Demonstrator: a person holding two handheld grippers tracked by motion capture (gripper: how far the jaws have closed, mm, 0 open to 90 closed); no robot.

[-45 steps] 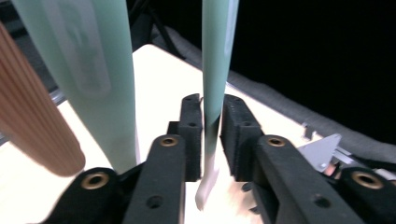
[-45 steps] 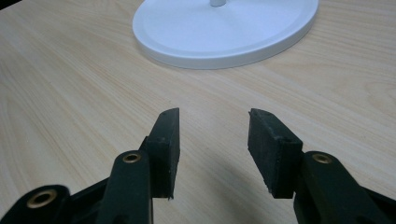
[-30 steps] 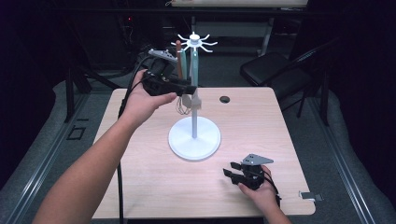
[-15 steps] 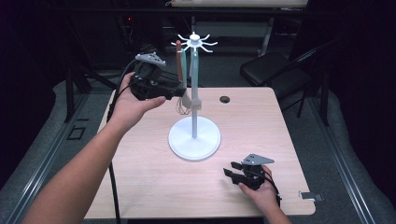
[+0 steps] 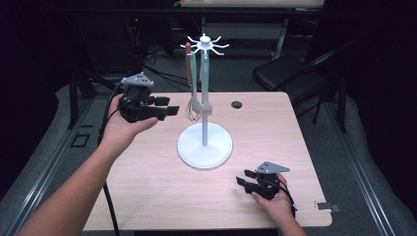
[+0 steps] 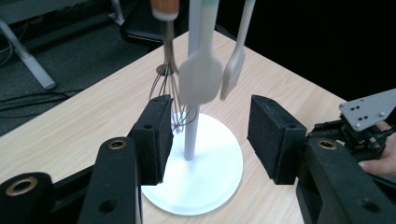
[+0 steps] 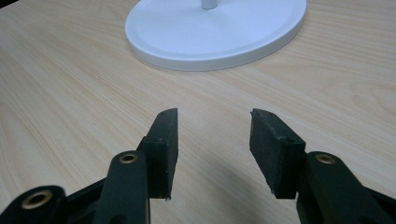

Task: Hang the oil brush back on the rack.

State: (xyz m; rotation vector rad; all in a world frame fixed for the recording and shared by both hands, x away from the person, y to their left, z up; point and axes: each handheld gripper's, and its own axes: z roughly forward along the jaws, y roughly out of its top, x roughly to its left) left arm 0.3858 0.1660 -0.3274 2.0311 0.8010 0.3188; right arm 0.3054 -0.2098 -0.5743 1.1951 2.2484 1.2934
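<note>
A white utensil stand (image 5: pixel 204 147) rises from a round base at the middle of the table. From its top hooks hang a whisk (image 5: pixel 190 73) with a brown handle and a pale spatula (image 5: pixel 204 78) with a teal handle. My left gripper (image 5: pixel 172 105) is held above the table left of the stand, pointing at the utensils. Its jaws have just been opening and nothing is between them. The left gripper view looks past my left gripper (image 6: pixel 210 121) at the whisk (image 6: pixel 168 74), the spatula (image 6: pixel 201 77) and a small brush (image 6: pixel 232 77). My right gripper (image 5: pixel 241 177) rests open on the table, facing the base (image 7: pixel 215 32).
The wooden table (image 5: pixel 147 187) carries a small black round cap (image 5: pixel 237 104) behind the stand. A metal clip (image 5: pixel 327 206) sits at the front right edge. A dark chair (image 5: pixel 285 73) stands beyond the far right corner.
My left gripper has moved left and down, away from the hanging whisk, and its jaws have spread wider. The right gripper has stayed where it was.
</note>
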